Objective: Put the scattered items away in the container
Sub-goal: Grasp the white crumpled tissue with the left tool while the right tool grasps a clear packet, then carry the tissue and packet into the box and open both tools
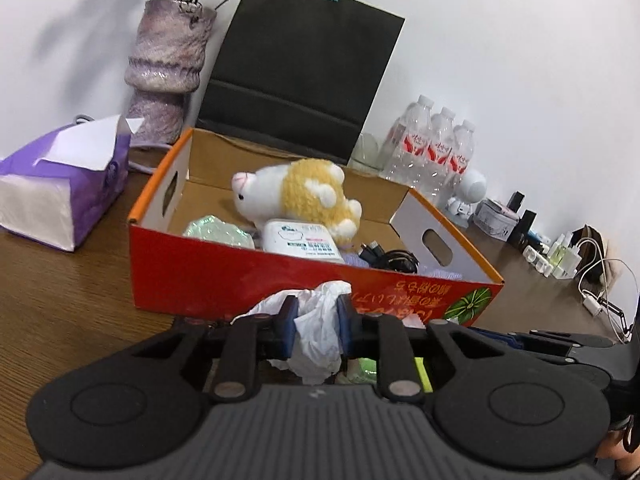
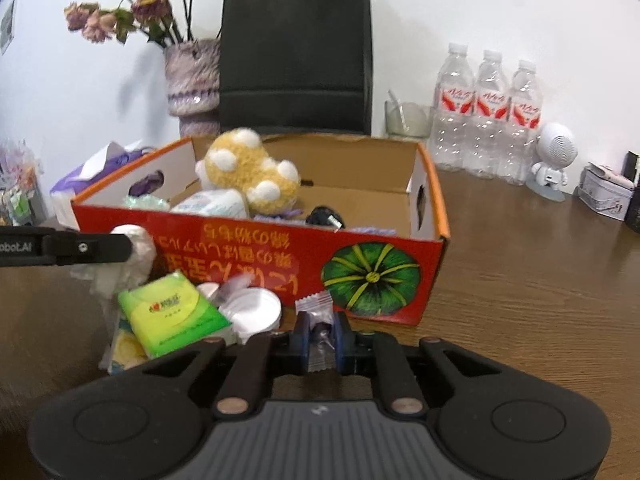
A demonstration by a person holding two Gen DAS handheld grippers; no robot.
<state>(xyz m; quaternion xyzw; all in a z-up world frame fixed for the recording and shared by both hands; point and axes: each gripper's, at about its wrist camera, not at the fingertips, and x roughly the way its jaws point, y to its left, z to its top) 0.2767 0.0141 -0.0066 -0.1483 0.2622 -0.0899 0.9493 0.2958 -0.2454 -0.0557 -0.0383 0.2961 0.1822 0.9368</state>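
A red and orange cardboard box [image 1: 224,276] [image 2: 436,216] stands on the wooden table. It holds a yellow and white plush toy [image 1: 304,196] [image 2: 248,172], a wipes pack [image 1: 302,242], a green crinkled item [image 1: 216,232] and a black cable [image 1: 390,258]. My left gripper [image 1: 318,320] is shut on crumpled white tissue [image 1: 320,332], just in front of the box wall; it shows from the side in the right wrist view [image 2: 132,248]. My right gripper [image 2: 322,334] is shut on a small clear-wrapped candy [image 2: 318,320]. A green tissue packet [image 2: 172,316] and a white lid [image 2: 256,312] lie before the box.
A purple tissue pack [image 1: 64,176], a purple vase [image 1: 164,72] and a black paper bag [image 1: 300,64] stand behind the box. Three water bottles [image 2: 488,116], a glass bowl [image 2: 408,120], a white robot figure [image 2: 554,160] and a tin [image 2: 606,196] stand to the right.
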